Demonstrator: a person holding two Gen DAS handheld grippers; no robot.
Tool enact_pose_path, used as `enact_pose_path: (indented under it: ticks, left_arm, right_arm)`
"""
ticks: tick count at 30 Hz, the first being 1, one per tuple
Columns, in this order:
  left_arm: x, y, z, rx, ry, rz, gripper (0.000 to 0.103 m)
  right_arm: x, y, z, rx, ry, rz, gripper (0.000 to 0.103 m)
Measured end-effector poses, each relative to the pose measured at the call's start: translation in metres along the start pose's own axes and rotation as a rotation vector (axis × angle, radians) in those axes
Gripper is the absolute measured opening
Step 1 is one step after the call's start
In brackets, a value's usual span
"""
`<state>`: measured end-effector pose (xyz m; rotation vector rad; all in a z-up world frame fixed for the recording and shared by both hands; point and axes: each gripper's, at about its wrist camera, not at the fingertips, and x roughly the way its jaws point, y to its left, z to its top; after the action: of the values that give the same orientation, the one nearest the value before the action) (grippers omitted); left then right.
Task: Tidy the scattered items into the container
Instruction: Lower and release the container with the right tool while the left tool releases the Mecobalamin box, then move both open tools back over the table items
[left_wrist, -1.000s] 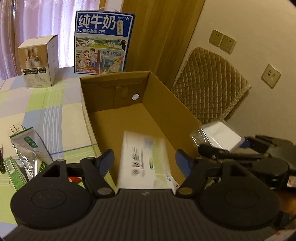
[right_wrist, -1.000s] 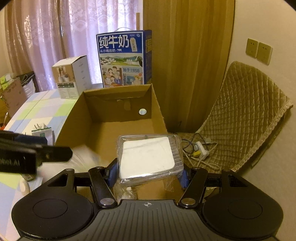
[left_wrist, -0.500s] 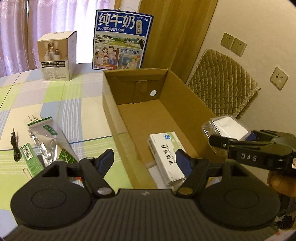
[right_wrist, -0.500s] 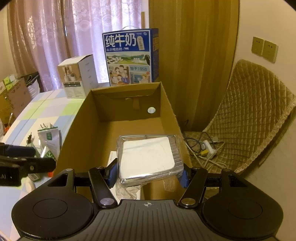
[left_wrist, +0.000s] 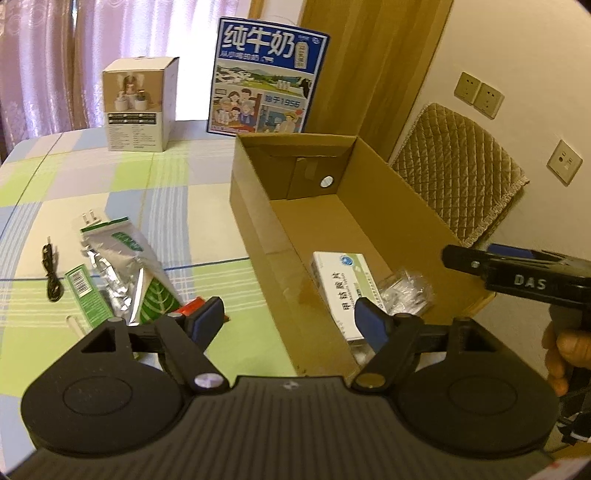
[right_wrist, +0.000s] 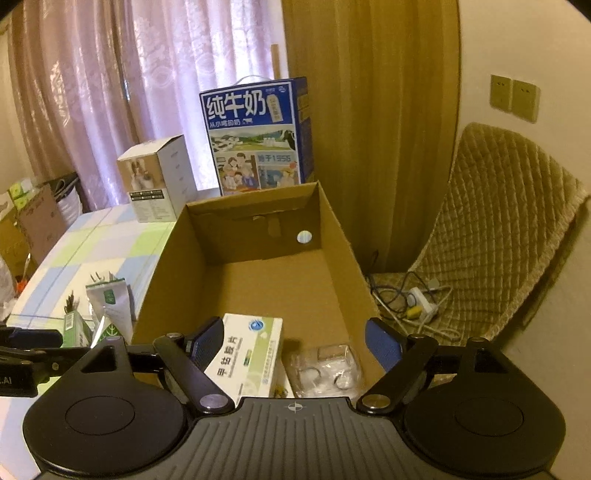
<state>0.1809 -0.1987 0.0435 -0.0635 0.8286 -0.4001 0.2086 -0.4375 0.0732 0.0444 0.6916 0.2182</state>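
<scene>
I am holding both my left gripper (left_wrist: 290, 319) and right gripper (right_wrist: 293, 341) open and empty above the box (right_wrist: 334, 236); the pillbox (right_wrist: 251, 356) is lying inside, below my right jaws, its Chinese label unreadable.

A second ago the right gripper (right_wrist: 293, 345) was clamped on a clear plastic packet with a white square inside; now its jaws stand apart and empty, and the packet (right_wrist: 327, 369) lies crumpled on the floor of the cardboard box (right_wrist: 332, 236), low in the frame, just beside the white medicine box (right_wrist: 247, 356). That medicine box was a blur dropping between the left gripper's fingers; it now rests flat. The left gripper (left_wrist: 290, 319) has drawn back leftwards, showing more tablecloth (left_wrist: 177, 206).
</scene>
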Motion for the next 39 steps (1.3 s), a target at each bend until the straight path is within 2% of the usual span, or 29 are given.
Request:
enact_pose_path:
  ticks: [10,24,29,39]
  left_arm:
    - [-0.038,0.02,-0.02,-0.034,-0.02,0.045,0.079]
    - [-0.101,0.067,-0.06,-0.094,-0.037,0.132,0.083]
    - [-0.118,0.089,-0.076,-0.09,-0.035,0.197,0.084]
    - [-0.134,0.128,-0.102,-0.159,-0.027,0.258,0.084]
  right_arm:
    - [-0.031,0.035,-0.022,0.009,0.028,0.047,0.085]
    - [-0.062,0.103,-0.044,-0.06,0.039,0.147,0.091]
    - [-0.064,0.121,-0.056,-0.059,0.053,0.186,0.092]
    - [-0.062,0.151,-0.081,-0.114,0.093,0.226,0.092]
